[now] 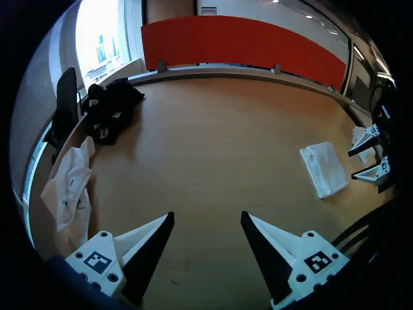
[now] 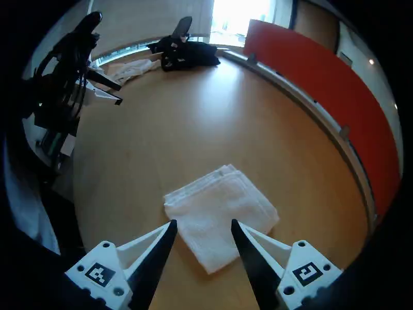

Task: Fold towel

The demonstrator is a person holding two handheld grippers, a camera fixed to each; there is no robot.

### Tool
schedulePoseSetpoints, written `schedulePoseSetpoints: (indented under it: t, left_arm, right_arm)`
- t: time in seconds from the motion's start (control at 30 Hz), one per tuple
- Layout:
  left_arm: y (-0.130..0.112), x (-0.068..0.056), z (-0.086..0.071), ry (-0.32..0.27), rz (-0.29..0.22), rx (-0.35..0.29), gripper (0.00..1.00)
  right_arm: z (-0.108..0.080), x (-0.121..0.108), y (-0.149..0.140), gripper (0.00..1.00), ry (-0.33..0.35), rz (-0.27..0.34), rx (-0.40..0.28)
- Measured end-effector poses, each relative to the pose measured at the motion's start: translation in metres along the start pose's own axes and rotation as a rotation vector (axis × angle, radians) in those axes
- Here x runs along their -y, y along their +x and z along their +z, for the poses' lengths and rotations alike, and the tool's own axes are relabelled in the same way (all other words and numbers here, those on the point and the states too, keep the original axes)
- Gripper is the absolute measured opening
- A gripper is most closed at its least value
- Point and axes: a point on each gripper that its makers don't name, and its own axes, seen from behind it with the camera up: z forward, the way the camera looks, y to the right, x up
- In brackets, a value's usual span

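**Towel** [image 2: 222,206]: white and folded into a compact square, with stacked layers shown along one edge. It is laid flat on the wooden table [image 2: 206,119], apart from the red partition [image 2: 330,88] that is mounted along the table's edge.

**Right hand-held gripper** [image 2: 203,222]: the fingers are spread and nothing is grasped. The fingertips are seen over the towel edge that is turned away from the partition. Contact with the cloth cannot be told.

**Left hand-held gripper** [image 1: 206,214]: the fingers are spread wide and nothing is grasped. It is held above bare wood, facing the partition, farther from it than the towel is. In the right gripper view it is seen at a distance, carried by a person in a dark sleeve.

**Black clothing** [image 1: 111,106]: heaped on the table just beyond one end of the partition.

**White garment** [image 1: 69,186]: crumpled at the table's rim, farther from the partition than the black clothing.

**Chair** [image 1: 66,101]: dark, placed off the table past the same end of the partition.
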Motion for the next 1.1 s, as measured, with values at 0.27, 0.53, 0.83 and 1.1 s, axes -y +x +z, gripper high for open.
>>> schedulePoseSetpoints:
  t: [0.27, 0.53, 0.83, 1.1]
  left_arm:
    - [0.003, -0.002, -0.001, -0.002, 0.000, -0.008, 0.96]
    - [0.005, -0.003, -0.002, -0.003, 0.002, -0.011, 0.96]
    - [0.006, -0.006, -0.002, -0.008, 0.009, -0.014, 0.96]
    - [0.006, -0.008, -0.002, -0.009, 0.011, -0.014, 0.96]
  right_arm:
    - [0.000, -0.003, -0.013, 0.80, -0.014, 0.014, 0.015]
    - [0.001, -0.008, -0.039, 0.81, -0.028, 0.047, 0.044]
    - [-0.001, -0.015, -0.067, 0.81, -0.045, 0.079, 0.081]
    - [-0.001, -0.015, -0.079, 0.80, -0.049, 0.088, 0.096]
